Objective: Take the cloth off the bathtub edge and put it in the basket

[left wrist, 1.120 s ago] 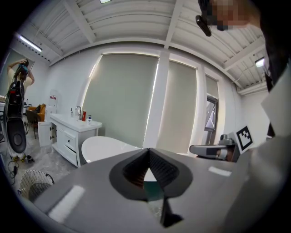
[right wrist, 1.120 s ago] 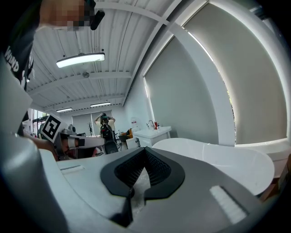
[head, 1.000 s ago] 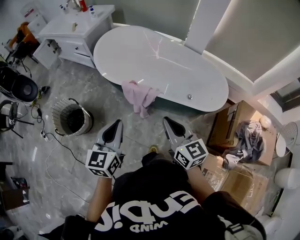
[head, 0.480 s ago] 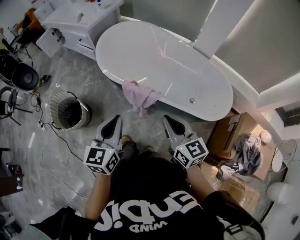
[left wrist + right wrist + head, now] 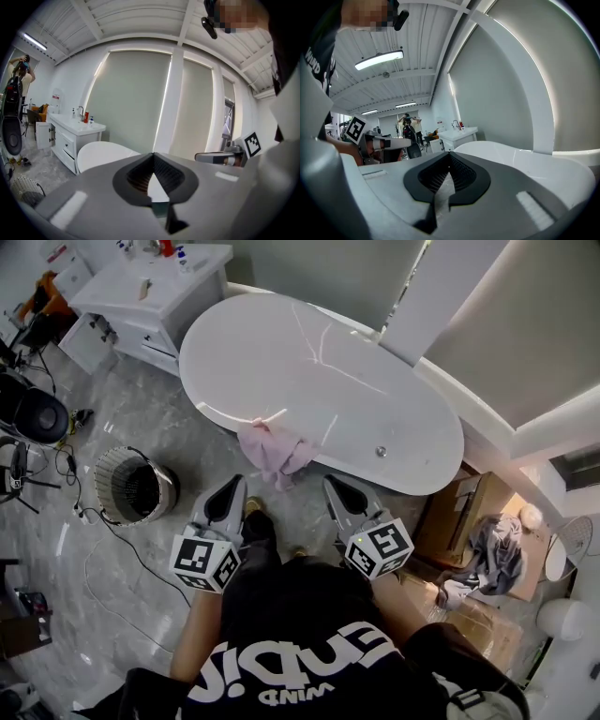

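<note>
"MIND", upside down, on black shirt [image 5: 300, 610]

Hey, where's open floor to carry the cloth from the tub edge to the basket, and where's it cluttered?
Bare floor lies between the basket, the vanity and the near side of the bathtub, reaching up to the hanging cloth. Crowded: chairs left of the basket; cardboard boxes beyond the tub's right end.

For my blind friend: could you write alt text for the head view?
Seen from above, a pink cloth hangs over the near edge of a white bathtub. A person points the left gripper and right gripper, both shut, toward it; a wire basket stands on the floor at left.
</note>
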